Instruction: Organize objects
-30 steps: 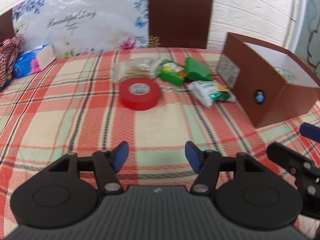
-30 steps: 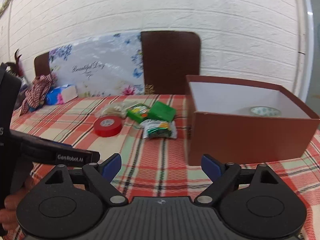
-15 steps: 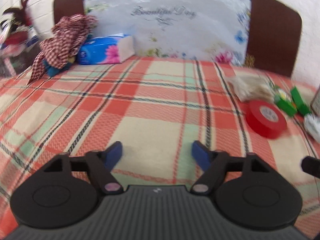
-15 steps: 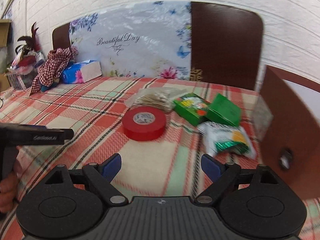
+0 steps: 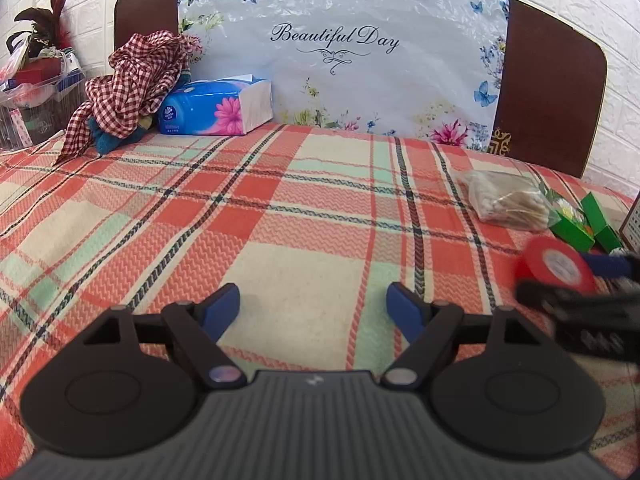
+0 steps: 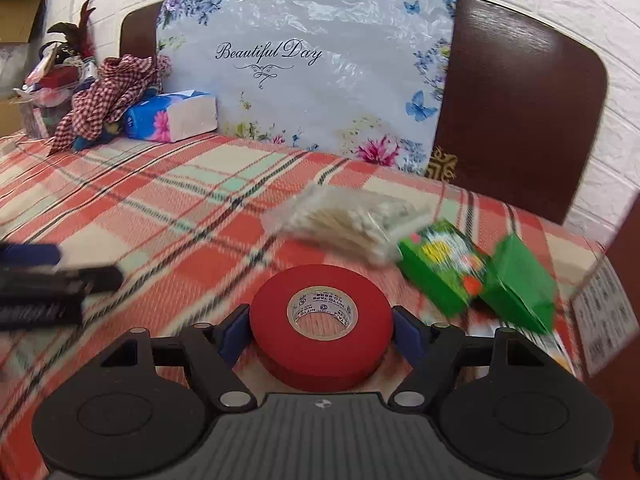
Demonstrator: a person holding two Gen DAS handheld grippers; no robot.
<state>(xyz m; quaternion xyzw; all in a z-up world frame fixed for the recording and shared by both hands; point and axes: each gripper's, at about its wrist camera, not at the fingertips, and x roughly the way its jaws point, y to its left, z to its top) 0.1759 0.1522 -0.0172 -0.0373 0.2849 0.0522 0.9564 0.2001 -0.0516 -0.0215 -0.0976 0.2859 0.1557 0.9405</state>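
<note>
Red tape roll [image 6: 323, 322] seen lower centre of right view, flat on plaid bedspread [image 6: 168, 216], bracketed by right gripper [image 6: 320, 330] jaws, contact unclear. Left gripper [image 5: 313, 305] jaws spread, nothing held.

Both grippers low, jaws spread.
My right gripper [image 6: 320, 326] straddles the red tape roll [image 6: 322, 322], blue pads just beside its sides; my left gripper [image 5: 313, 306] hovers apart, left of that roll.

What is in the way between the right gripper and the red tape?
Nothing visible. The red tape roll already sits between the right gripper's open fingers, with only plaid cloth under it.
</note>
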